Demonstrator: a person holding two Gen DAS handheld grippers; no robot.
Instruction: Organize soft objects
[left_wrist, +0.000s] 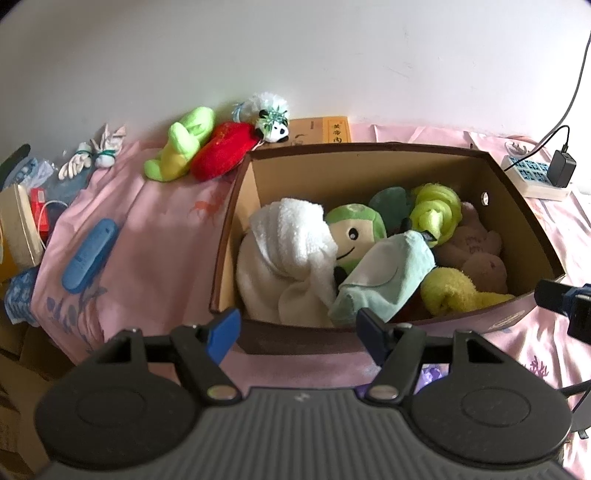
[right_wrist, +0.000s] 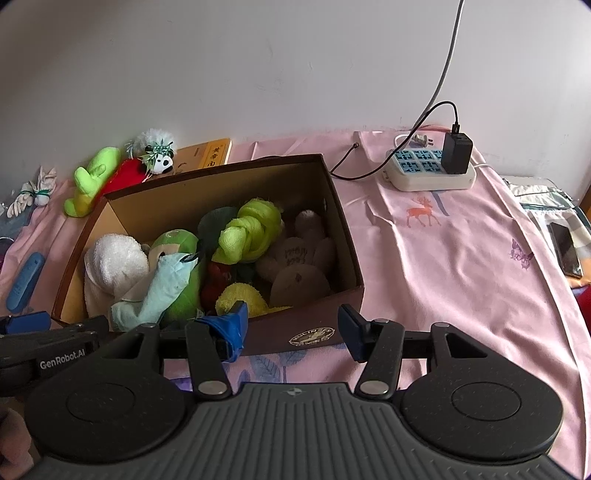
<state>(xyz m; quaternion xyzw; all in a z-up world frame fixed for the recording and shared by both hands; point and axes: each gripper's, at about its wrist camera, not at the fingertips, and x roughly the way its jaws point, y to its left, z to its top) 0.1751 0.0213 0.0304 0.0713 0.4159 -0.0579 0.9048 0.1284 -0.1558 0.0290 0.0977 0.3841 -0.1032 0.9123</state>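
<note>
Covering the whole work surface is a pink printed cloth (right_wrist: 461, 266); a white wall stands behind it. On the cloth sits a brown cardboard box (left_wrist: 373, 155), open at the top, packed with soft things. Inside, from the left wrist view: white towel (left_wrist: 284, 258) at the left end, green smiling plush (left_wrist: 356, 229) beside it, pale blue cloth (left_wrist: 384, 273) lying across the plush, lime knotted yarn bundle (left_wrist: 436, 210) toward the back, pink plush (left_wrist: 476, 251) at the right end, yellow fuzzy piece (left_wrist: 454, 291) against the near wall.

Outside the box, near its back-left corner: lime-and-yellow plush (left_wrist: 184, 144) touching a red plush (left_wrist: 221, 149), small panda toy (left_wrist: 275, 127) next to that. A blue oblong case (left_wrist: 90, 254) lies well left of the box. Power strip (right_wrist: 430, 170) with black adapter is at back right.

Left gripper (left_wrist: 299, 334): jaws released, nothing between them, hovering just before the box's near wall. Right gripper (right_wrist: 293, 328): jaws apart, empty, at the near-right corner.
</note>
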